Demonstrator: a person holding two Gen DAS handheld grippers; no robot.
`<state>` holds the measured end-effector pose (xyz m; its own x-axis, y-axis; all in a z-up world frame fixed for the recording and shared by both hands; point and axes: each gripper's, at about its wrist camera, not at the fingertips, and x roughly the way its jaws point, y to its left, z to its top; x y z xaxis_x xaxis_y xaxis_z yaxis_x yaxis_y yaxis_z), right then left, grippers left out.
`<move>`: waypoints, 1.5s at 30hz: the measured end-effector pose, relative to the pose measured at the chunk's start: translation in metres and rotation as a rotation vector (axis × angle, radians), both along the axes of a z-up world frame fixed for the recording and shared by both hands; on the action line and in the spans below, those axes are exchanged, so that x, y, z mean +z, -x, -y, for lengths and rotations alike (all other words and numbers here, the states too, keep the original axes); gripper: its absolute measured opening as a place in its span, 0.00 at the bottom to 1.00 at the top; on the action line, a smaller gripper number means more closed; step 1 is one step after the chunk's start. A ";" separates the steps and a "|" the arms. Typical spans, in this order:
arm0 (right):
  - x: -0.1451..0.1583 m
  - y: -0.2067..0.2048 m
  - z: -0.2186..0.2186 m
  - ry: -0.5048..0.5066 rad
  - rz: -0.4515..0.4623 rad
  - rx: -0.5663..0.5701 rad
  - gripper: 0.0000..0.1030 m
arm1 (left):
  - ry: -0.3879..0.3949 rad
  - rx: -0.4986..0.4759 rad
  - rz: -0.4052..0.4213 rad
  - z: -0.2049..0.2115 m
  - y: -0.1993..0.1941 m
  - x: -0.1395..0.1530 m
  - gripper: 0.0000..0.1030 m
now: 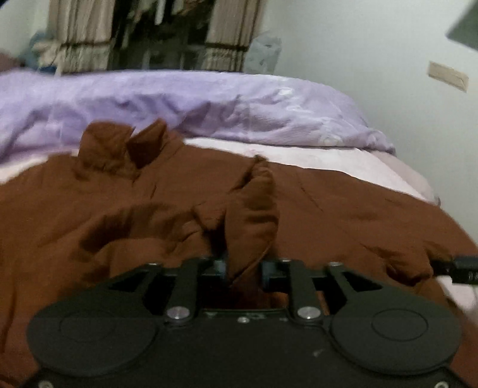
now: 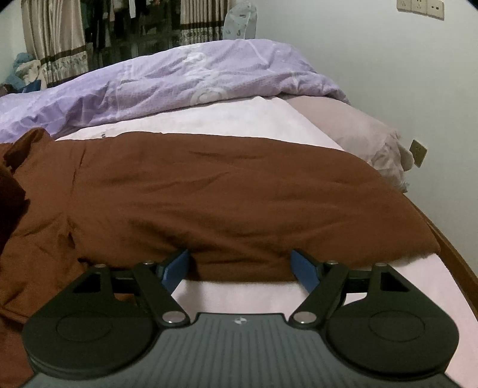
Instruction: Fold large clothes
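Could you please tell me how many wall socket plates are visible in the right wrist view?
2: a white socket strip high on the wall at top right, and a beige plate lower, beside the bed's corner. Others may be hidden.

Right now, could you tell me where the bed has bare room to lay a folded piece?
Bare pale sheet runs between the brown garment and the purple duvet; another strip lies under the open right gripper. The left side is crowded: bunched fabric, pinched by the left gripper.

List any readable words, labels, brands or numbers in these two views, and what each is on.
None can be read.
Right gripper body: a small round emblem, no letters legible.
Left gripper body: faint marks by the screws, too blurred.
Purple duvet: white pattern only, no words.
Brown garment: no label visible.
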<state>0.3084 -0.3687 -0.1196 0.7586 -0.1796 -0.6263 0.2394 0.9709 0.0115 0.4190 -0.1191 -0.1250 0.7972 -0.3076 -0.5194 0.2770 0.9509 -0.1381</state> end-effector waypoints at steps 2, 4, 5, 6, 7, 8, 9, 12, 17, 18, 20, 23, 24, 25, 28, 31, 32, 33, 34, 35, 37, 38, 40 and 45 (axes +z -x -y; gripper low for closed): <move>-0.001 -0.002 0.000 0.003 0.000 0.000 0.89 | 0.005 -0.069 0.028 0.005 0.010 0.010 0.78; -0.001 -0.001 0.000 0.006 0.001 -0.001 0.89 | -0.041 -0.117 0.082 0.015 0.023 0.016 0.77; -0.001 -0.002 0.000 0.005 0.001 -0.001 0.89 | -0.073 -0.149 0.101 0.021 0.028 0.017 0.77; -0.001 -0.002 0.000 0.004 0.001 0.000 0.89 | -0.098 -0.181 0.115 0.028 0.034 0.019 0.77; -0.001 -0.001 0.000 0.003 0.002 -0.001 0.89 | -0.107 -0.211 0.126 0.031 0.039 0.019 0.77; -0.001 -0.001 0.000 0.002 0.002 -0.001 0.89 | -0.107 -0.229 0.134 0.033 0.042 0.018 0.77; -0.001 -0.001 -0.001 0.001 0.002 -0.003 0.89 | -0.094 -0.239 0.144 0.031 0.045 0.019 0.77; -0.001 0.000 0.000 0.001 0.002 -0.004 0.89 | -0.042 -0.183 0.141 0.023 0.038 0.018 0.77; -0.001 -0.001 0.000 0.001 0.003 -0.005 0.90 | -0.146 -0.089 -0.052 0.028 0.004 -0.010 0.79; -0.001 -0.001 0.000 0.001 0.002 -0.005 0.90 | -0.149 -0.078 -0.033 0.030 0.006 -0.015 0.79; -0.001 -0.001 0.000 0.001 0.003 -0.004 0.90 | -0.170 -0.077 -0.006 0.035 0.009 -0.012 0.78; 0.000 -0.001 0.001 -0.007 0.004 -0.004 0.90 | -0.170 -0.081 0.053 0.039 0.021 -0.005 0.77; 0.000 0.000 0.001 -0.007 0.004 -0.004 0.90 | -0.161 -0.077 0.074 0.037 0.025 0.000 0.77; 0.000 0.000 0.001 -0.008 0.002 -0.004 0.90 | -0.135 -0.063 0.111 0.035 0.029 0.004 0.77; 0.001 -0.001 0.001 -0.011 -0.002 0.002 0.90 | -0.060 -0.046 0.210 0.026 0.034 0.017 0.78; 0.000 -0.002 0.000 -0.004 -0.003 0.006 0.90 | -0.148 0.001 0.127 0.036 0.018 0.004 0.78; 0.000 -0.003 0.000 -0.003 -0.004 0.004 0.90 | -0.198 0.003 0.065 0.042 0.008 -0.007 0.78; 0.000 -0.003 0.000 -0.002 -0.004 0.002 0.90 | -0.237 -0.003 0.009 0.047 -0.003 -0.020 0.81; 0.000 -0.003 -0.001 -0.002 -0.004 0.001 0.90 | -0.216 0.004 0.028 0.045 -0.003 -0.022 0.81; 0.000 -0.003 -0.001 -0.003 -0.003 -0.001 0.90 | -0.210 0.004 0.030 0.043 -0.002 -0.017 0.81; 0.001 -0.003 -0.001 -0.007 -0.003 0.001 0.90 | -0.219 0.016 0.063 0.034 0.011 -0.001 0.81; 0.001 -0.002 0.001 -0.013 -0.002 0.001 0.90 | -0.238 0.046 0.096 0.027 0.015 0.008 0.81; 0.001 -0.002 0.002 -0.021 0.000 -0.002 0.90 | -0.331 0.134 0.135 0.007 0.022 0.027 0.81; 0.000 0.000 0.003 -0.016 0.001 -0.002 0.90 | -0.586 0.290 0.103 -0.076 0.028 0.036 0.81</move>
<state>0.3086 -0.3716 -0.1196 0.7589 -0.1712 -0.6283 0.2416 0.9700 0.0275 0.3909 -0.0431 -0.0889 0.8600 0.2369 -0.4520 -0.0171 0.8986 0.4384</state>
